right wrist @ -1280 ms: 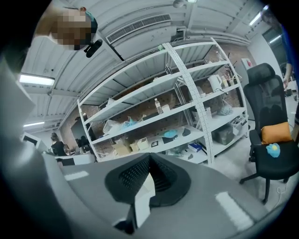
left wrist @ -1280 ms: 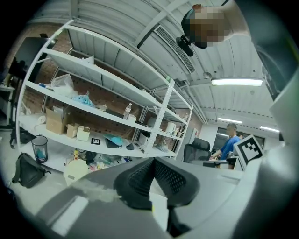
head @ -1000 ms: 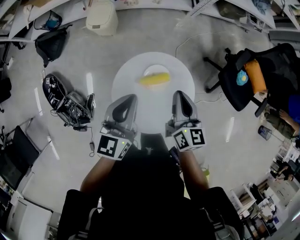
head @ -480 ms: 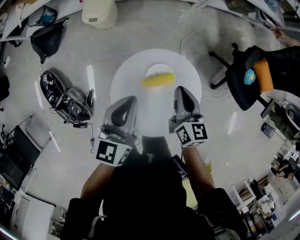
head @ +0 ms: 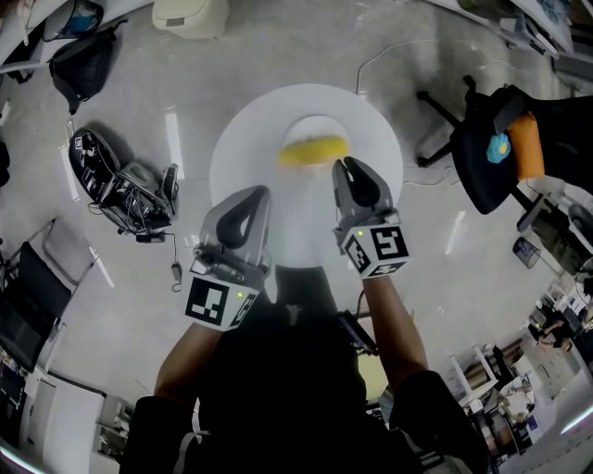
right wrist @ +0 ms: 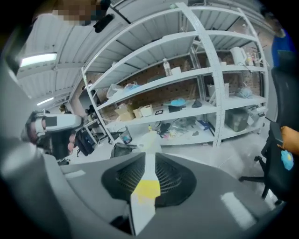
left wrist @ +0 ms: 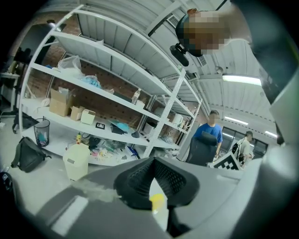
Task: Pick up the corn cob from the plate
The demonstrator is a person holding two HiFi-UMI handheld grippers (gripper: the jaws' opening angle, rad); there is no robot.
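The yellow corn cob (head: pixel 313 148) lies on a small white plate (head: pixel 320 123) at the far side of a round white table (head: pixel 239 153). My right gripper (head: pixel 344 168) points at the cob's right end, its tip just short of it. Its jaws are opening by a narrow slit with nothing between them. The cob (right wrist: pixel 148 187) shows through that slit in the right gripper view. My left gripper (head: pixel 252 196) hovers over the table nearer to me and left of the plate, fingertips together and empty. Below its tips the cob (left wrist: pixel 157 201) shows as a yellow patch.
A black office chair (head: pixel 496 153) with an orange and a blue item on it stands right of the table. Dark equipment and cables (head: pixel 116 180) lie on the floor at the left. A cream bin (head: pixel 190 14) stands beyond. White shelving (right wrist: pixel 196 79) fills the background.
Both grippers have sunk toward the table. The right one has closed in on the cob's near right end, and the left has stayed farther back.
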